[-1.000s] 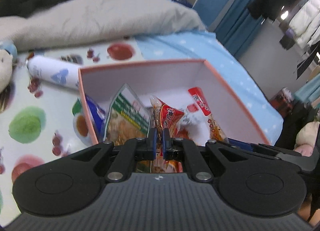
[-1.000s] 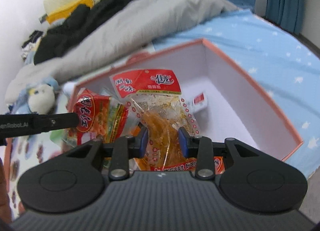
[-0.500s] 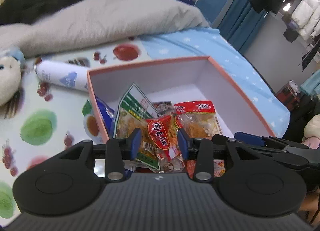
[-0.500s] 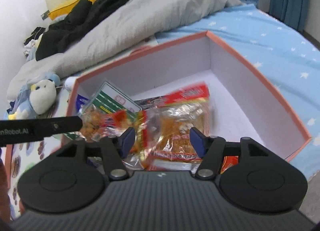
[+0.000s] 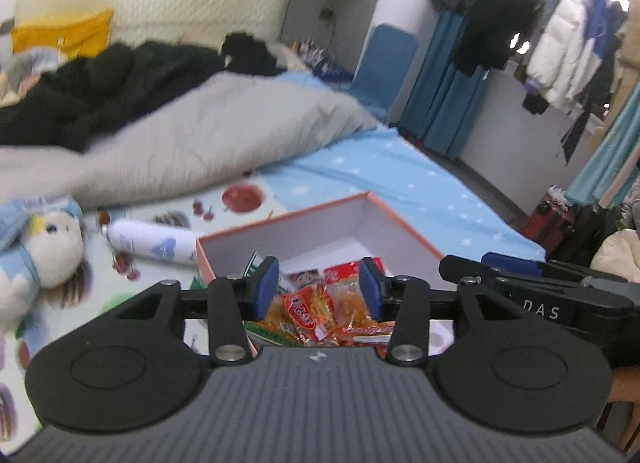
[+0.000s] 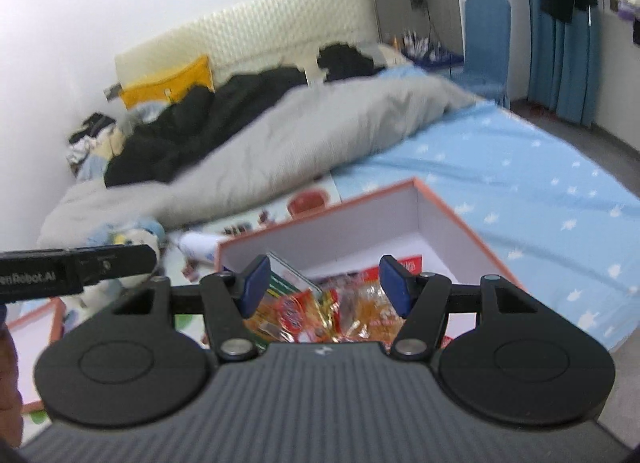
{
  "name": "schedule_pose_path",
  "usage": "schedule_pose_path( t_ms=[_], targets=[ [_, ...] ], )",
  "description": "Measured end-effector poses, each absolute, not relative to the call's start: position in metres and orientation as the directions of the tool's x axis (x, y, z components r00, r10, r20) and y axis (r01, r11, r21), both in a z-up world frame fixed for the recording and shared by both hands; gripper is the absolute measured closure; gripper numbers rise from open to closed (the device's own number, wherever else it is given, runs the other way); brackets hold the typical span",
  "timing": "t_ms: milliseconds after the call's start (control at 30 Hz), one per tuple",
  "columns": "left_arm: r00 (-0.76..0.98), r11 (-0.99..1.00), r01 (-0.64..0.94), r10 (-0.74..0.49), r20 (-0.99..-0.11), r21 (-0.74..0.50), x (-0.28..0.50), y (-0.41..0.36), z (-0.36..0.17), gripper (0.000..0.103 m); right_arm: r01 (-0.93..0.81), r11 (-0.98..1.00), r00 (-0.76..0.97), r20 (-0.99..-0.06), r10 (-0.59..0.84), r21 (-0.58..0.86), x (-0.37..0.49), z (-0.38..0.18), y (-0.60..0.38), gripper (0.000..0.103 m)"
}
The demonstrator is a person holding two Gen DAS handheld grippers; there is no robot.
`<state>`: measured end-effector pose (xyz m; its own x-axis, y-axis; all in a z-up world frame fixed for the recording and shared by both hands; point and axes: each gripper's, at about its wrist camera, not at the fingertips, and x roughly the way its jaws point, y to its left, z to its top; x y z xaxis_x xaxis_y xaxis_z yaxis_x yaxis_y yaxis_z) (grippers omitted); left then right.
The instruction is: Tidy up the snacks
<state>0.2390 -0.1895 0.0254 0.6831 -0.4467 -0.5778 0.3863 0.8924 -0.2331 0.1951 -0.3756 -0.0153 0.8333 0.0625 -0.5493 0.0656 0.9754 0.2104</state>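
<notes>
An orange-rimmed white box [image 5: 320, 205] [image 6: 452, 207] lies on the bed with a pile of snack packets [image 5: 320, 307] [image 6: 320, 311] in its near half, red, orange and green. My left gripper [image 5: 318, 283] hangs above the pile, its jaws opening, with nothing between the blue pads. My right gripper [image 6: 326, 283] is open above the same pile and holds nothing. In the left wrist view the right gripper [image 5: 552, 283] shows as a black bar at the right.
A white spray can [image 5: 150, 243] lies left of the box on a fruit-print mat [image 5: 120, 283]. A plush toy [image 5: 36, 239] sits further left. A grey duvet [image 5: 208, 143] and dark clothes lie behind. A second box's lid [image 6: 36, 335] lies at the lower left.
Both grippers let go of their snack packets into the box, opened and rose up and back. The box now looks smaller and lower in both views.
</notes>
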Motion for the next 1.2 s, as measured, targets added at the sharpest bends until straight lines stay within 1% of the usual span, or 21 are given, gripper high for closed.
schedule_pose_path(
  t_ms=[133, 167, 200, 233, 300, 400, 600, 833, 967, 1200],
  targets=[
    [0.704, 0.879, 0.428, -0.471, -0.533, -0.211, 0.204, -0.180, 0.050, 0.044, 0.058, 0.976, 0.869, -0.491, 0.054, 0.209, 0.164, 0.011, -0.364, 0.040],
    [0.708, 0.876, 0.438, -0.474, -0.523, -0.201, 0.196, -0.178, 0.055, 0.040, 0.059, 0.976, 0.876, -0.479, 0.049, 0.209, 0.157, 0.016, -0.361, 0.040],
    [0.718, 0.878, 0.441, -0.471, -0.513, -0.189, 0.185, -0.175, 0.061, 0.031, 0.059, 0.976, 0.883, -0.468, 0.046, 0.208, 0.150, 0.020, -0.358, 0.040],
    [0.726, 0.879, 0.441, -0.467, -0.504, -0.180, 0.177, -0.172, 0.065, 0.026, 0.060, 0.976, 0.888, -0.458, 0.043, 0.207, 0.143, 0.024, -0.356, 0.040],
    [0.738, 0.880, 0.445, -0.465, -0.489, -0.165, 0.161, -0.165, 0.072, 0.009, 0.058, 0.976, 0.899, -0.437, 0.041, 0.210, 0.128, 0.031, -0.350, 0.040],
    [0.754, 0.885, 0.441, -0.456, -0.472, -0.149, 0.137, -0.154, 0.081, 0.002, 0.058, 0.976, 0.910, -0.413, 0.034, 0.208, 0.109, 0.037, -0.343, 0.040],
    [0.759, 0.885, 0.447, -0.451, -0.470, -0.126, 0.097, -0.139, 0.085, 0.000, 0.051, 0.975, 0.919, -0.393, 0.039, 0.217, 0.080, 0.037, -0.330, 0.040],
    [0.792, 0.900, 0.417, -0.430, -0.433, -0.130, 0.063, -0.128, 0.081, 0.000, 0.062, 0.980, 0.916, -0.401, 0.019, 0.188, 0.052, 0.029, -0.323, 0.040],
    [0.793, 0.906, 0.406, -0.414, -0.446, -0.120, 0.050, -0.129, 0.075, 0.000, 0.083, 0.972, 0.910, -0.415, 0.016, 0.219, 0.042, 0.018, -0.323, 0.040],
    [0.786, 0.921, 0.364, -0.383, -0.484, -0.139, 0.039, -0.120, 0.054, 0.000, 0.081, 0.980, 0.908, -0.419, 0.003, 0.182, 0.028, 0.000, -0.309, 0.040]
  ],
)
